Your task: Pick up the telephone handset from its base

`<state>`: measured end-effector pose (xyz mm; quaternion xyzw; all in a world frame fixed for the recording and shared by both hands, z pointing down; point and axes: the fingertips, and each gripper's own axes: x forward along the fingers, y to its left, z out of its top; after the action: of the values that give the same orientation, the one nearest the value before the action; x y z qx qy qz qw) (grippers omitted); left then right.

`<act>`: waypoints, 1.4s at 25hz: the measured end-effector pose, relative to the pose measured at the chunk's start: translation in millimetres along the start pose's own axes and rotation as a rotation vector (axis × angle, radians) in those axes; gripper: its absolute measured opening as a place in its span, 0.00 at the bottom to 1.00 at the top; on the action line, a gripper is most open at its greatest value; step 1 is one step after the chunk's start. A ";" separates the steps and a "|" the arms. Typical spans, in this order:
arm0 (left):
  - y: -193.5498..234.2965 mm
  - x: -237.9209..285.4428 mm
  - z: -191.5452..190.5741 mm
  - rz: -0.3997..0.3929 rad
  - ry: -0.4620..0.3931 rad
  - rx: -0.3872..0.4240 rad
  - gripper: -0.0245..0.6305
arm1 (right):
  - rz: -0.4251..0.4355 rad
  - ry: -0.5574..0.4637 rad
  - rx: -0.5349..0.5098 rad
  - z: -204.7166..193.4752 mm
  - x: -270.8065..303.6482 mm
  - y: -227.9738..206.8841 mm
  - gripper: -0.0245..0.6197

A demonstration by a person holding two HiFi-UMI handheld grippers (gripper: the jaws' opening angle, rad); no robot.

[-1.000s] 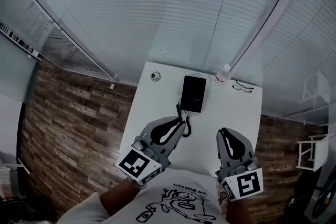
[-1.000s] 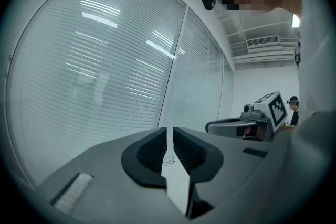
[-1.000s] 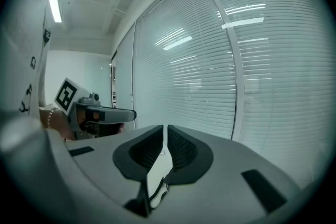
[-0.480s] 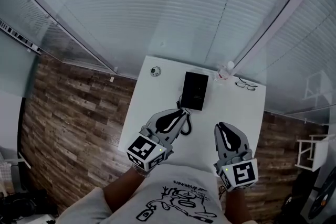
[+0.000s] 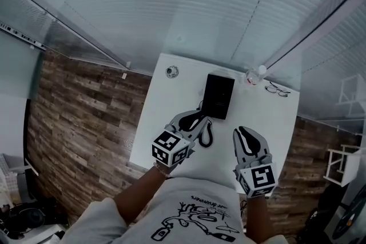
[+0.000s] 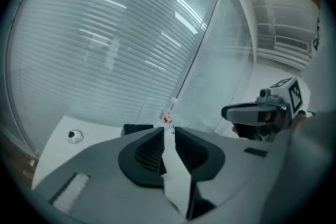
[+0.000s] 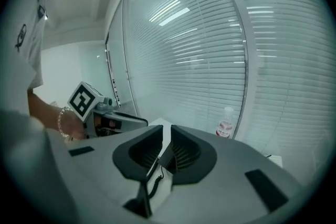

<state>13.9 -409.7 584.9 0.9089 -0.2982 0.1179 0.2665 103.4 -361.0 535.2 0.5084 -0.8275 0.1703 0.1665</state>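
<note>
A black telephone [image 5: 219,96] lies on the white table [image 5: 269,117] near its far edge, and its coiled cord [image 5: 206,134] trails toward me. I cannot tell the handset apart from the base. My left gripper [image 5: 200,121] hovers over the cord just short of the phone's near left corner. Its jaws have just been opening and stand a narrow gap apart with nothing between them [image 6: 169,131]; the phone [image 6: 137,128] shows just beyond them. My right gripper [image 5: 245,131] is to the right of the cord, short of the phone, jaws a slit apart and empty [image 7: 167,129].
A small clear bottle [image 5: 255,74] with a red label stands at the table's far edge beside the phone, with glasses [image 5: 278,88] to its right. A small round object [image 5: 171,71] sits at the far left corner. Blinds run behind the table, over a wood-look floor.
Both grippers have come down and forward toward the table. The left one now reaches the cord beside the phone.
</note>
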 end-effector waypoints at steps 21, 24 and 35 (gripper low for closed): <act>116.8 121.0 -82.7 0.078 0.176 -0.147 0.26 | 0.089 0.146 0.072 -60.1 69.3 -41.2 0.10; 124.0 130.3 -92.9 0.075 0.195 -0.151 0.28 | 0.093 0.167 0.081 -66.4 73.5 -42.8 0.10; 122.5 136.8 -98.3 -0.049 0.146 -0.276 0.24 | 0.111 0.180 0.101 -78.2 81.9 -41.5 0.10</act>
<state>43.0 -504.1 768.3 0.8597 -0.2690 0.1350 0.4126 113.6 -407.6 646.0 0.4522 -0.8264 0.2658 0.2046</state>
